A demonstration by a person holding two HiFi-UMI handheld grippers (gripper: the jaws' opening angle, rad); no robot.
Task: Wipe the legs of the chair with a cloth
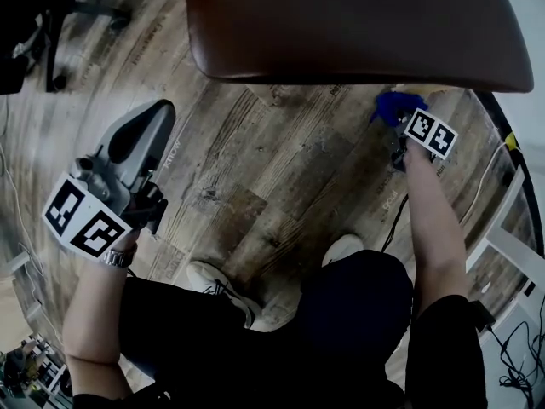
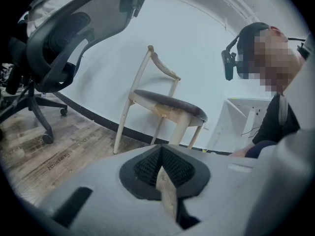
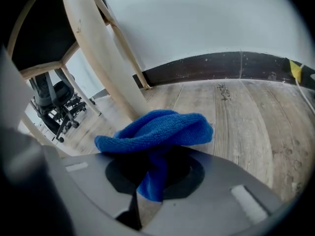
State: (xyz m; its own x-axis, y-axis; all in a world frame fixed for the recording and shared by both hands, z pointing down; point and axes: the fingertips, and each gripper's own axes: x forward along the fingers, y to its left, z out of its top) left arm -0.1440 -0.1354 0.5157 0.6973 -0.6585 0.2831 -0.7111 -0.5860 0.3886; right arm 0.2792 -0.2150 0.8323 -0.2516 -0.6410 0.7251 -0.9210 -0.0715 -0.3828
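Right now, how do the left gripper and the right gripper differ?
The right gripper is shut on the blue cloth; the left gripper has its jaws together with nothing between them. The right gripper is low beside a chair leg, under the seat; the left gripper is off to the side, apart from the chair. Both are grey two-jaw grippers carrying a marker cube.
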